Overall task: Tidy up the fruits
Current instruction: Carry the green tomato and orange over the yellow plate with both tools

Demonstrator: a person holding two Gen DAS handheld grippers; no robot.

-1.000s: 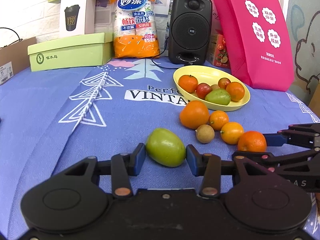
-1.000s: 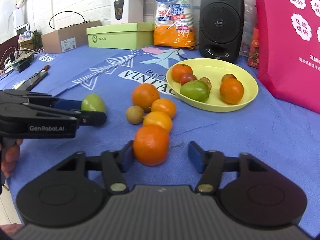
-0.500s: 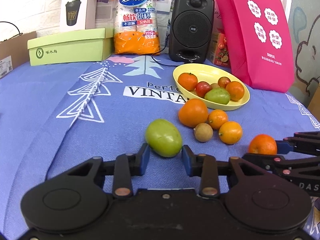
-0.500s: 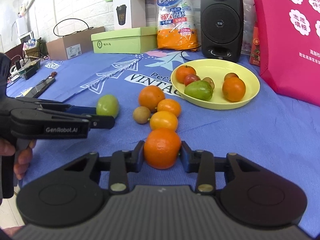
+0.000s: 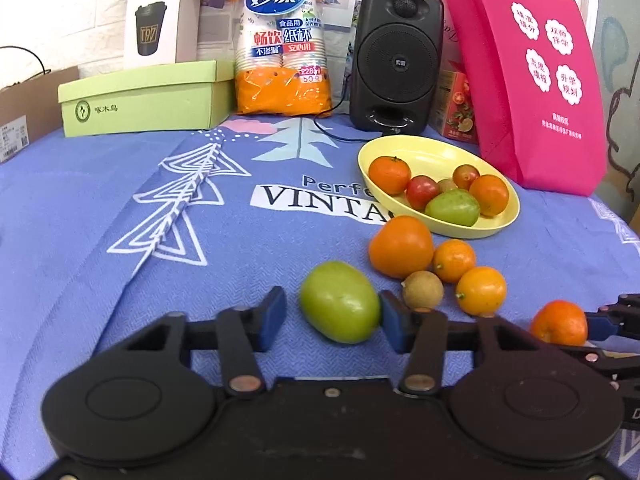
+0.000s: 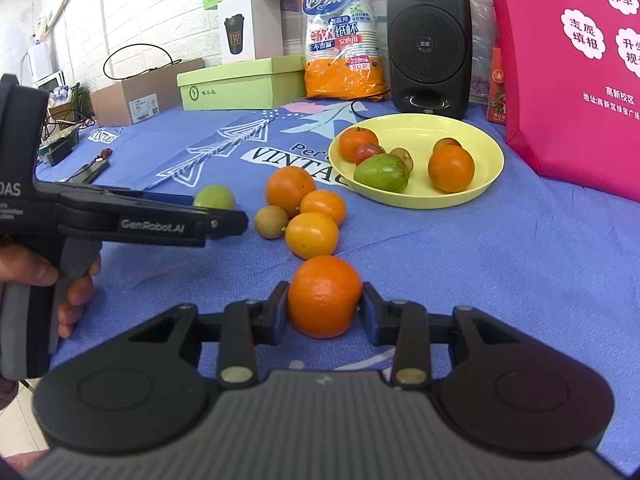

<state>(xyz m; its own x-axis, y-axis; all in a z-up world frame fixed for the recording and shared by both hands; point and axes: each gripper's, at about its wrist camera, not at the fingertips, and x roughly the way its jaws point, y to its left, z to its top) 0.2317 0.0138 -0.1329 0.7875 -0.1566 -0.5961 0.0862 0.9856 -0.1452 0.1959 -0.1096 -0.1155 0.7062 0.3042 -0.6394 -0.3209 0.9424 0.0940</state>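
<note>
Left wrist view: the left gripper [image 5: 334, 320] brackets a green fruit [image 5: 339, 307] lying on the blue tablecloth [image 5: 100, 208]. Its right pad touches the fruit; the left pad stands just clear, so the fingers are parted and not clamped. Beside the fruit, toward the cloth's right edge, lie a large orange [image 5: 401, 246], two smaller oranges [image 5: 454, 261] and a small brown fruit [image 5: 423, 294]. A yellow plate [image 5: 420, 150] behind them, nearer the cloth's far edge, holds oranges, red fruits and a green one.

Right wrist view: the right gripper [image 6: 325, 312] is closed on an orange [image 6: 324, 296], both pads pressing its sides; whether it still rests on the cloth cannot be told. The left gripper's handle, held by a hand [image 6: 60, 280], enters from the left. Along the far edge stand a black speaker [image 6: 430, 38], a green box [image 6: 240, 86], a pack of paper cups [image 6: 342, 40] and a pink bag [image 6: 576, 68].
</note>
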